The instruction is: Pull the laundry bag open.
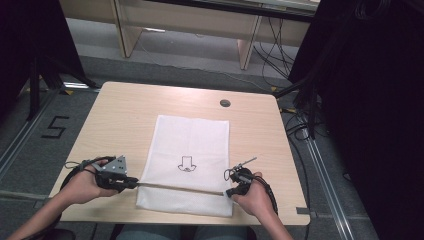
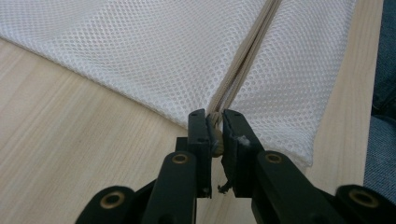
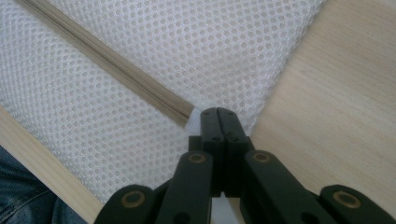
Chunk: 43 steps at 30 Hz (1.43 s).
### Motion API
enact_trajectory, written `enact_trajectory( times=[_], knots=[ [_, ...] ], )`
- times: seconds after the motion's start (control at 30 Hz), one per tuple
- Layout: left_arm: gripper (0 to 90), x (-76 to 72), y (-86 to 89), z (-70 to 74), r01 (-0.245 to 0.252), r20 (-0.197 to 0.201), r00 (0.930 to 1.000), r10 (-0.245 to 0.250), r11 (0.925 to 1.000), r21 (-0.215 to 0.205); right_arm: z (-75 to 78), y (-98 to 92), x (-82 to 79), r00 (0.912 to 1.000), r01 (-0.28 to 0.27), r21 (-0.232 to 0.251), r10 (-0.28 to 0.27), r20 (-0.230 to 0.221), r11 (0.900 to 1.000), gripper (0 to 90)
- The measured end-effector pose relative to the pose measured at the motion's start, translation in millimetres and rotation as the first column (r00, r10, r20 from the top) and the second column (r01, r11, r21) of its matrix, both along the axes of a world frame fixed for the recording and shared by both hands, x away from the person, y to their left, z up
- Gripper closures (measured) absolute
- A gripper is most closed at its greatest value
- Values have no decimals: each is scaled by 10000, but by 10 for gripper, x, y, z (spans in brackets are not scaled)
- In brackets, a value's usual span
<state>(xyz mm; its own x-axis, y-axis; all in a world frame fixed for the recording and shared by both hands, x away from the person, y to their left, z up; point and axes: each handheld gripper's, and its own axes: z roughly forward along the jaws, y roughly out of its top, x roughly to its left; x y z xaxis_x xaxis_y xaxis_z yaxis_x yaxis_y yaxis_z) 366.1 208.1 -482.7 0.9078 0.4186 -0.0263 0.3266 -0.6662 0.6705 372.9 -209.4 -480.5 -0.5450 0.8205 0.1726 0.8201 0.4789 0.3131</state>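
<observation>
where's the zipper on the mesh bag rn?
High view: the zipper runs across the near end of the white mesh bag, stretched between the left tool and the right tool, near the table's front edge.

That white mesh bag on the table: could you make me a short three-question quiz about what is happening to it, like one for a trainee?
1. True or false: the left gripper is closed on the near-left end of the beige zipper.
2. What does the right gripper pinch? A) the black arrow print B) the mesh bag edge at the zipper's right end C) the table rim
3. Fill in: the zipper runs along the bag's ____ end, nearest the person.

Key: 1 true; 2 B; 3 near
</observation>
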Motion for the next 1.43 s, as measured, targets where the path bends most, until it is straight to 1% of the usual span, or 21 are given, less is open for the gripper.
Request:
enact_trajectory(
  times=[0.17,0.23,0.3,0.4,0.5,0.57,0.67,0.73,0.77,0.83,0.87,0.9,0.97,1.0,1.03,1.07,1.2,1.23,1.27,1.37,1.43],
  knots=[
    [816,-2,-5,-11,-37,-60,10000,36,10000,-40,-1,2,1,9999,-71,-38,71,77,10000,900],
    [815,0,-4,-14,-43,-83,10000,42,9999,-98,-12,4,-7,9993,-8,43,6,371,10000,900],
    [814,0,-5,-18,-48,-159,9999,47,9999,-121,6,13,-21,9997,233,-5,-233,88,9997,900],
    [812,-5,-7,-21,-60,-140,9999,58,9999,-104,4,11,-21,9998,187,3,-187,110,9998,900],
    [776,0,4,17,-193,-169,9997,187,9991,-373,1,6,-21,9998,159,49,-160,141,9999,900],
    [728,2,18,63,-348,-97,9994,340,9954,-896,4,3,-25,9997,217,10,-217,137,9998,900],
    [641,13,24,110,-803,166,9963,844,9814,-1743,-10,-10,-12,9995,-53,94,51,304,9999,900],
    [580,40,9,110,-1110,348,9919,1221,9672,-2285,-8,-7,-19,9994,4,85,-7,352,10000,900],
    [558,45,-1,114,-1361,358,9881,1494,9593,-2473,-7,5,-35,9991,294,96,-297,313,9995,900],
    [520,71,-19,110,-1727,390,9808,1913,9434,-2832,-12,-9,-24,9989,-50,165,42,461,9999,900],
    [506,71,-33,106,-2071,262,9742,2242,9339,-2915,-5,-3,-35,9997,162,145,-165,194,9998,900],
    [495,80,-50,102,-2156,312,9715,2352,9301,-2973,-5,-5,-34,9997,201,120,-203,147,9997,900],
    [482,93,-76,90,-2292,440,9665,2528,9276,-2949,-8,-6,-41,9990,45,91,-49,454,9999,900],
    [473,105,-88,84,-2268,541,9662,2521,9308,-2866,-1,1,-50,9993,130,83,-133,348,9999,900],
    [466,102,-110,69,-2422,491,9624,2672,9258,-2902,-5,-1,-47,9989,-43,125,37,477,9999,894],
    [461,103,-123,57,-2490,447,9612,2723,9255,-2853,1,2,-53,9993,1,108,-5,365,9999,885],
    [441,113,-148,22,-2680,265,9578,2861,9228,-2769,35,2,-77,9969,-90,206,73,784,9997,816],
    [437,127,-143,14,-2616,459,9575,2848,9241,-2786,56,3,-93,9969,75,264,-95,782,9996,810],
    [433,123,-143,12,-2815,310,9530,3015,9183,-2782,74,-5,-102,9963,111,265,-133,847,9996,803],
    [421,144,-119,-5,-2867,488,9489,3118,9163,-2798,99,-32,-111,9926,159,497,-218,1199,9986,783],
    [418,146,-109,-7,-2962,298,9486,3152,9168,-2680,115,-36,-119,9907,261,603,-339,1316,9978,764]
  ],
)
